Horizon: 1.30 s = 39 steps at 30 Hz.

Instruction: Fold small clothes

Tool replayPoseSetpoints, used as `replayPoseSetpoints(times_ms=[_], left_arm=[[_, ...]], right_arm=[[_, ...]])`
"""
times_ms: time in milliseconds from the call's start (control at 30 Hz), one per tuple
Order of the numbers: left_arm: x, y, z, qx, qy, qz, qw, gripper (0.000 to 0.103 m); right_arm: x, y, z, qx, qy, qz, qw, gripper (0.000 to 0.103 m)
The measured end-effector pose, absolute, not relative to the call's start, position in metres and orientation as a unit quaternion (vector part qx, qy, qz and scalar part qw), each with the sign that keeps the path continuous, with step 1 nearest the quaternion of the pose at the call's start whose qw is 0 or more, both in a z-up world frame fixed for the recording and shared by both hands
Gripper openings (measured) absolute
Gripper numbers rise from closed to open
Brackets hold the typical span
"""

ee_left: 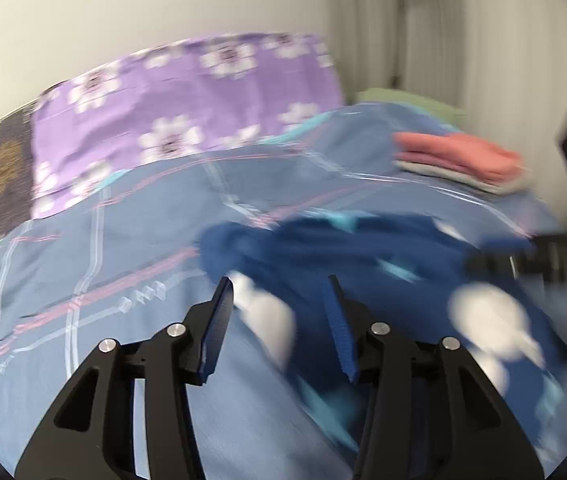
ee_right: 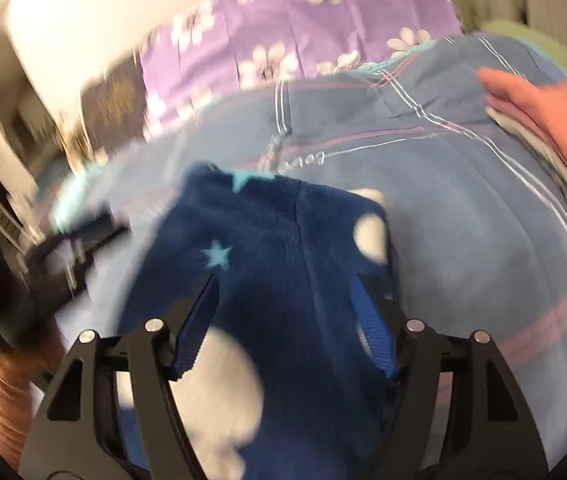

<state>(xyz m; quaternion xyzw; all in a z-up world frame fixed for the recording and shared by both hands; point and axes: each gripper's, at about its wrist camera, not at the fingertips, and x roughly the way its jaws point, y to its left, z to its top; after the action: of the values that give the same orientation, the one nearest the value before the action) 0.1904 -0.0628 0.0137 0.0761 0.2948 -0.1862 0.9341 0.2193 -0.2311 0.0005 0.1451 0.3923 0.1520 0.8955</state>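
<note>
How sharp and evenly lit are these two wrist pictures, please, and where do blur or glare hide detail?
Left wrist view: the tongs are crisp, but the dark blue garment and folded pink stack are smeared by motion; light is even. Right wrist view: blur is heaviest at the left edge, glare washes out the top-left wall, and the fisheye bends the bedspread stripes.
</note>
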Motion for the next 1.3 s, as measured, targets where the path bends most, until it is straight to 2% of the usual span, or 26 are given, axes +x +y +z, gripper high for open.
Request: replayPoseSetpoints(times_ms=[133, 300, 367, 400, 600, 833, 1133, 1300], left_arm=[[0.132, -0.085, 0.003, 0.12, 0.282, -0.237, 0.922, 0.063], [0.107, -0.111, -0.028, 0.178, 0.268, -0.212, 0.923, 0.063], [0.116, -0.106, -0.037, 0.135, 0.29, -0.234, 0.918, 0.064], [0.122, -0.105, -0.039, 0.121, 0.295, -0.236, 0.918, 0.065], [0.118, -0.11, -0.04, 0.125, 0.294, -0.209, 0.924, 0.065], [0.121, -0.105, -0.041, 0.102, 0.297, -0.213, 0.925, 0.065], [0.12, -0.103, -0.041, 0.09, 0.294, -0.214, 0.927, 0.065], [0.12, -0.098, -0.041, 0.074, 0.292, -0.222, 0.927, 0.065]], right_arm=[[0.152, -0.24, 0.024, 0.14, 0.343, 0.187, 0.91, 0.069], [0.111, -0.227, -0.005, 0.109, 0.379, 0.219, 0.892, 0.067], [0.122, -0.226, -0.046, 0.096, 0.437, 0.171, 0.878, 0.064], [0.123, -0.226, -0.053, 0.097, 0.435, 0.167, 0.879, 0.064], [0.125, -0.206, -0.051, 0.045, 0.424, 0.13, 0.895, 0.068], [0.109, -0.219, -0.049, 0.058, 0.406, 0.146, 0.901, 0.068], [0.075, -0.254, -0.036, 0.169, 0.415, 0.122, 0.885, 0.089], [0.068, -0.274, -0.057, 0.245, 0.467, 0.114, 0.842, 0.091]])
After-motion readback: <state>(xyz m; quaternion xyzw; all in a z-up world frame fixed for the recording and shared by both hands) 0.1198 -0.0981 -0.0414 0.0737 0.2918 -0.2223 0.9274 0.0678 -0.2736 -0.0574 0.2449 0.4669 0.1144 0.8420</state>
